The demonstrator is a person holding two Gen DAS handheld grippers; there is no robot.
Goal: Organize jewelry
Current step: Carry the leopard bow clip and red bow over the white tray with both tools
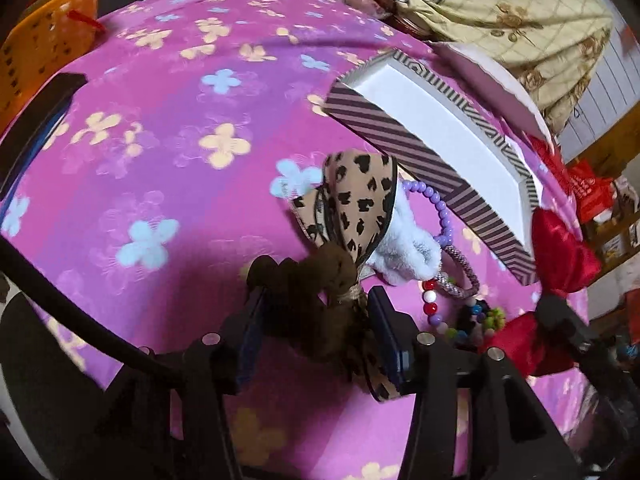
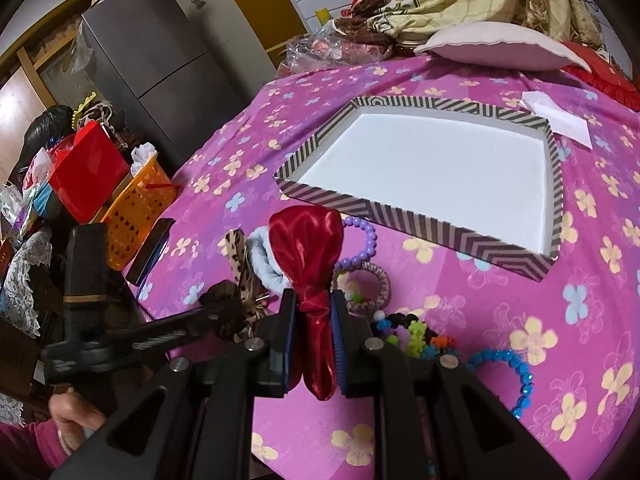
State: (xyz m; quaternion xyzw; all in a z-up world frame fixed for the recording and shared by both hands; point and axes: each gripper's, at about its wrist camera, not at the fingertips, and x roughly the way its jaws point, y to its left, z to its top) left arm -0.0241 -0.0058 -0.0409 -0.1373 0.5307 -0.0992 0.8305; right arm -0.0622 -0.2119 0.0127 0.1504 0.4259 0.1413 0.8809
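No readable brand or writing shows on anything in either view.

At the far left, off the edge of the pink flower-printed bedspread [image 2: 460, 320], stands an orange perforated plastic basket [image 2: 136, 204] with white crumpled paper poking out of its top; a glossy red box [image 2: 86, 168] sits just beside it. Further right on the bedspread lies the shallow rectangular box lid with brown-and-cream striped walls [image 2: 404, 210]; its white inside holds nothing.

The left gripper [image 1: 320, 320] has its jaws spread wide, and a leopard-print fabric hair bow on a dark brown scrunchie [image 1: 352, 208] lies between them; the dark scrunchie sits close against the right-hand blue pad, but whether either pad presses on it cannot be told. No grip is evident.

Just right of the bow is a fluffy white-blue scrunchie [image 1: 404, 256], then a lilac bead bracelet [image 1: 436, 204] and a pink woven rope bracelet [image 1: 466, 276], all near the striped lid's front wall. Below them lies a tangle of multicoloured bead bands [image 2: 416, 332], and a bright blue bead bracelet [image 2: 516, 372] sits apart to the right.

The right gripper [image 2: 314, 320] has its jaws nearly closed, pinching the knot of a shiny red satin hair bow [image 2: 304, 240], whose loops stand up above the fingers and hang below them, in front of the striped lid.
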